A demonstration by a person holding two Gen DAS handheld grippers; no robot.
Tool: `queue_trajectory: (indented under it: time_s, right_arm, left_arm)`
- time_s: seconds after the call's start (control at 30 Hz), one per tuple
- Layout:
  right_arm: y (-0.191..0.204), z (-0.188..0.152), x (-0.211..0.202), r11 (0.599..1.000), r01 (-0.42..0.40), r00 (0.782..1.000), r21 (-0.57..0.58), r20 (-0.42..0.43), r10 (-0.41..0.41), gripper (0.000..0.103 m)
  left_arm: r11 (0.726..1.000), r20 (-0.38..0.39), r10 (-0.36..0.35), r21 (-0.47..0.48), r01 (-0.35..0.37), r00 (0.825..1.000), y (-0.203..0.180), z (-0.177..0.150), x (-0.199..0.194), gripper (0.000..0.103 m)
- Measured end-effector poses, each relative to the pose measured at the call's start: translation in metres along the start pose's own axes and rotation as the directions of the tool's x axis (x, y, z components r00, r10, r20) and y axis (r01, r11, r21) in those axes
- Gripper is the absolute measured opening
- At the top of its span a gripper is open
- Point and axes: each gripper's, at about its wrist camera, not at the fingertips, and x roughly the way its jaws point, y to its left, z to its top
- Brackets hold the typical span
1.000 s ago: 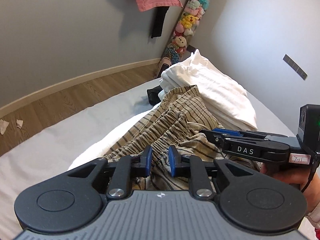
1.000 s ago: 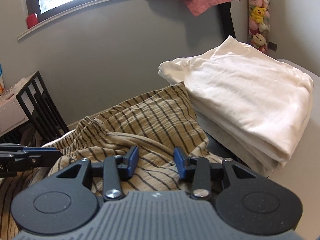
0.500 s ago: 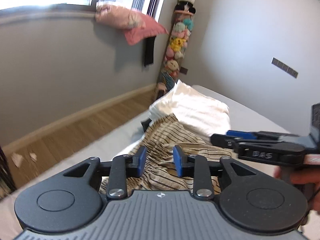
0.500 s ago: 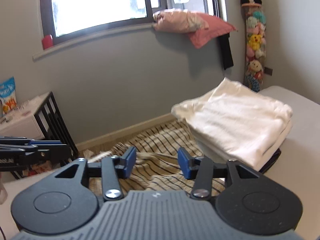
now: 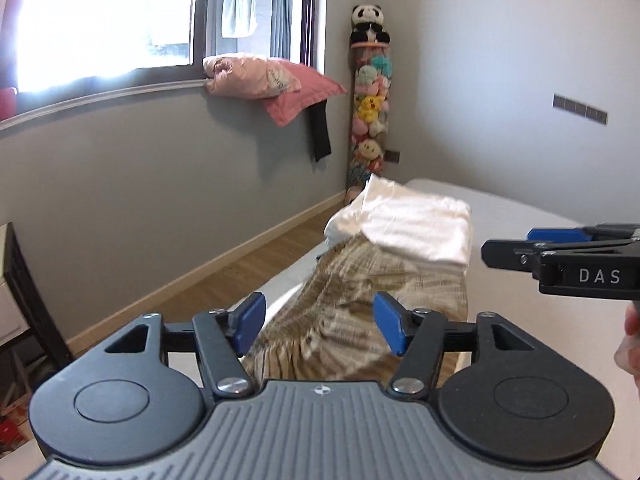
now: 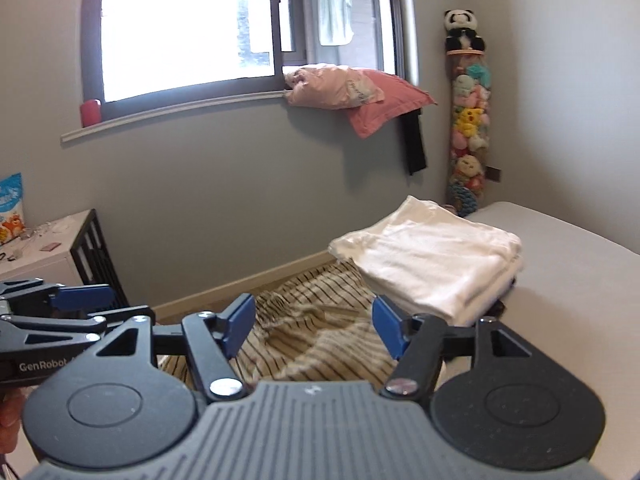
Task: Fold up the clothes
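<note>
A tan striped garment (image 5: 420, 288) (image 6: 320, 292) lies crumpled on the grey bed (image 5: 520, 320) (image 6: 580, 300). Its far end is tucked against a folded white stack (image 5: 416, 228) (image 6: 432, 264). My left gripper (image 5: 320, 322) hovers above the garment's near end. Its jaws are opening and nothing is pinched between the blue pads. My right gripper (image 6: 312, 326) hangs over the same cloth. Its jaws are also opening, and they hold nothing. Each gripper shows at the edge of the other's view: the right gripper (image 5: 560, 256), the left gripper (image 6: 60, 308).
Wooden floor (image 5: 248, 268) runs between the bed and the grey wall. Pink pillows (image 6: 352, 92) sit on the window sill. A tall tube of plush toys (image 6: 468, 128) stands in the corner. A black-framed side table (image 6: 80, 256) is at the left.
Both grippers have lifted up and back from the striped garment, and their jaws have spread wider. The garment is left lying on the bed.
</note>
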Motion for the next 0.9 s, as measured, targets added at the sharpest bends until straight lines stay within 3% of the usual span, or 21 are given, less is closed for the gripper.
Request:
queue_trajectory:
  time_s: [0.53, 0.9]
  right_arm:
    - [0.031, -0.079, -0.063, 0.997, 0.071, 0.997, 0.027, -0.033, -0.070, 0.074]
    - [0.037, -0.120, -0.083, 0.989, 0.115, 0.988, 0.089, -0.109, -0.105, 0.076]
  left_arm:
    - [0.997, -0.113, 0.036, -0.063, -0.044, 0.993, -0.018, -0.059, -0.043, 0.075]
    - [0.997, -0.157, 0.046, -0.060, -0.056, 0.987, -0.033, -0.087, -0.055, 0.075]
